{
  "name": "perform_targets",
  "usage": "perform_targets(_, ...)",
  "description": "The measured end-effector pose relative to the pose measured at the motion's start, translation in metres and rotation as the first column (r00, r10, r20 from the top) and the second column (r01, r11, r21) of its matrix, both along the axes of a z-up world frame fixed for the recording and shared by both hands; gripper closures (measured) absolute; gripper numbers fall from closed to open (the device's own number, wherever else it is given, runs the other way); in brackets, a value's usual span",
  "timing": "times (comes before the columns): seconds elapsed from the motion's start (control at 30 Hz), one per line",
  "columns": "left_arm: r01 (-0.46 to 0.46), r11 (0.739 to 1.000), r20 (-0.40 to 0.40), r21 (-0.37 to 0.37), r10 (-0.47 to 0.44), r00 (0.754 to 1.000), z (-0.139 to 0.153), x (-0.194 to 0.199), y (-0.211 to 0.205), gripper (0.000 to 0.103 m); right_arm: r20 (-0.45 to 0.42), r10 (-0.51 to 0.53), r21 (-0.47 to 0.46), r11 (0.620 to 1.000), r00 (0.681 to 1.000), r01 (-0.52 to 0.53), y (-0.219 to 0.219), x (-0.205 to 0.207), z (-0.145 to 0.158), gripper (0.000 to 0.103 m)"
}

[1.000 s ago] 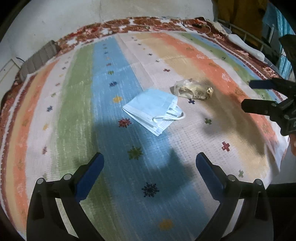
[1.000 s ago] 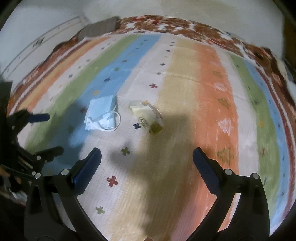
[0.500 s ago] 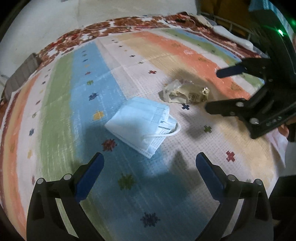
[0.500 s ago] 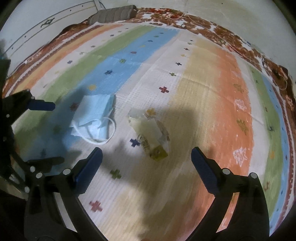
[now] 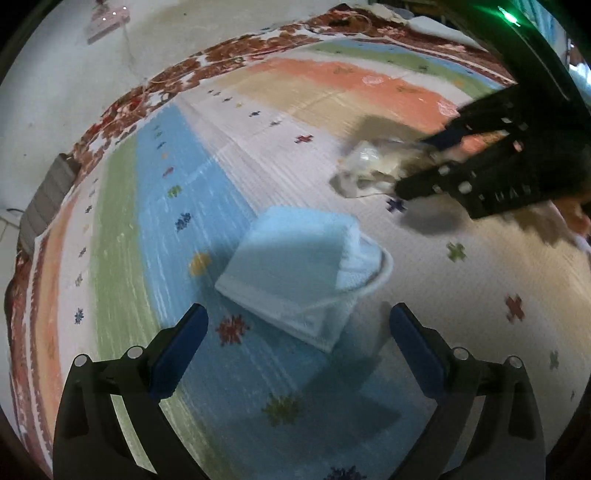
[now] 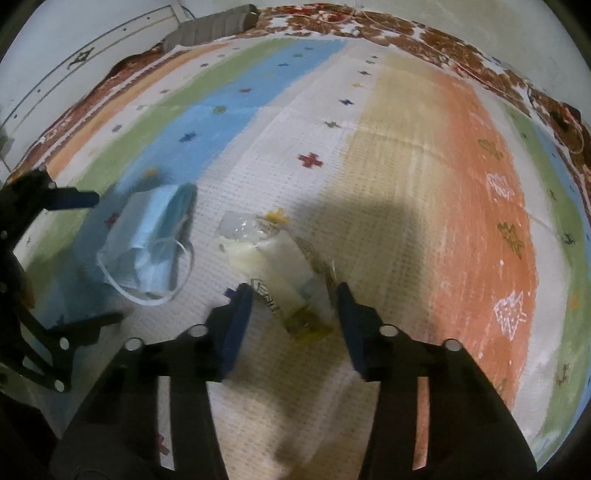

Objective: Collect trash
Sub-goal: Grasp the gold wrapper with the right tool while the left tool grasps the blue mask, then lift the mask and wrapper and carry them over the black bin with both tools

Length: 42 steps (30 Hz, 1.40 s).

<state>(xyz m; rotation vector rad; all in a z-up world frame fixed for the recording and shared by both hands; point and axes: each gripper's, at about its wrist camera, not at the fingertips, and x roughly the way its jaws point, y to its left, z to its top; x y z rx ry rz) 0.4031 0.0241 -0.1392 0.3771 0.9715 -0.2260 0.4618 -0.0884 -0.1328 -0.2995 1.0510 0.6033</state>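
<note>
A light blue face mask [image 5: 295, 266] with white ear loops lies on the striped rug, just ahead of my open, empty left gripper [image 5: 295, 332]. It also shows in the right wrist view [image 6: 147, 243]. A crumpled clear plastic wrapper [image 6: 273, 266] with a yellow end lies to its right. My right gripper [image 6: 293, 299] is down at the rug with its jaws partly closed, one on each side of the wrapper's near end. In the left wrist view the wrapper [image 5: 365, 170] sits at the right gripper's fingertips [image 5: 410, 188].
A striped multicoloured rug [image 6: 406, 177] with a red floral border covers the floor. A grey ribbed object [image 6: 210, 26] lies at its far edge by the white wall. The left gripper [image 6: 55, 258] stands close to the mask's left.
Both grippers have moved forward and down. The right gripper's jaws have narrowed around the wrapper. The left gripper has come up close to the mask and stays wide open.
</note>
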Motion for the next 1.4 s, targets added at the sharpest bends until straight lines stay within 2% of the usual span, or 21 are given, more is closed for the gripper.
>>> perform_targets(0.07, 0.012, 1.000, -0.023, 0.015, -0.012, 1.000, -0.004, 0.003, -0.006, 0.018, 0.004, -0.011, 0.003, 1.000, 1.000, 0.011, -0.002, -0.001, 0.001, 0.077)
perform_targets(0.13, 0.041, 0.998, -0.031, 0.050, -0.040, 0.999, -0.006, 0.003, -0.014, 0.023, -0.013, -0.030, 0.023, 0.999, 0.999, 0.030, -0.006, -0.001, 0.001, 0.083)
perform_targets(0.2, 0.030, 0.999, -0.053, 0.041, -0.027, 0.998, -0.006, 0.007, -0.014, 0.046, -0.022, -0.044, 0.028, 0.999, 0.999, 0.045, -0.009, -0.002, 0.001, 0.084)
perform_targets(0.27, -0.007, 0.999, -0.068, 0.045, 0.010, 0.998, -0.008, 0.012, -0.013, 0.090, -0.019, -0.046, 0.018, 0.999, 0.999, 0.046, -0.009, -0.004, 0.001, 0.085)
perform_targets(0.37, -0.012, 0.996, -0.067, 0.088, 0.017, 0.998, -0.010, 0.010, -0.014, 0.097, -0.032, -0.050, 0.007, 0.999, 0.998, 0.051, -0.005, -0.006, 0.003, 0.086)
perform_targets(0.47, -0.023, 0.996, -0.065, 0.089, 0.029, 0.997, -0.003, 0.005, -0.011, 0.101, -0.034, -0.048, 0.000, 0.999, 0.998, 0.048, -0.001, -0.011, 0.009, 0.086)
perform_targets(0.57, -0.080, 0.996, -0.041, 0.037, 0.081, 0.996, 0.012, -0.002, 0.003, 0.101, -0.040, -0.044, 0.002, 0.999, 0.998, 0.045, 0.001, -0.018, 0.018, 0.086)
perform_targets(0.6, -0.117, 0.993, -0.040, -0.001, 0.116, 0.992, 0.017, -0.005, 0.011, 0.101, -0.040, -0.046, -0.001, 0.999, 0.998, 0.046, 0.002, -0.021, 0.022, 0.086)
perform_targets(0.67, -0.180, 0.979, -0.068, -0.092, 0.174, 0.982, 0.025, -0.012, 0.026, 0.102, -0.042, -0.051, -0.003, 0.999, 0.998, 0.051, 0.001, -0.025, 0.028, 0.086)
perform_targets(0.8, -0.253, 0.949, -0.107, -0.188, 0.236, 0.966, 0.036, -0.026, 0.045, 0.102, -0.043, -0.060, -0.011, 0.998, 0.997, 0.060, -0.002, -0.039, 0.042, 0.086)
perform_targets(0.9, -0.280, 0.931, -0.112, -0.232, 0.261, 0.959, 0.046, -0.037, 0.051, 0.102, -0.046, -0.061, -0.014, 0.998, 0.997, 0.060, -0.006, -0.053, 0.050, 0.086)
perform_targets(1.0, -0.301, 0.922, -0.114, -0.246, 0.281, 0.953, 0.053, -0.048, 0.050, 0.102, -0.051, -0.064, -0.019, 0.998, 0.997, 0.063, -0.011, -0.068, 0.058, 0.086)
perform_targets(1.13, -0.342, 0.906, -0.118, -0.248, 0.322, 0.939, 0.062, -0.062, 0.048, 0.102, -0.101, -0.088, -0.002, 0.996, 0.991, 0.089, -0.020, -0.088, 0.067, 0.086)
perform_targets(1.4, -0.364, 0.892, -0.132, -0.268, 0.341, 0.931, 0.086, -0.097, 0.036, 0.102, -0.074, -0.093, 0.062, 0.993, 0.993, 0.097, -0.029, -0.129, 0.101, 0.086)
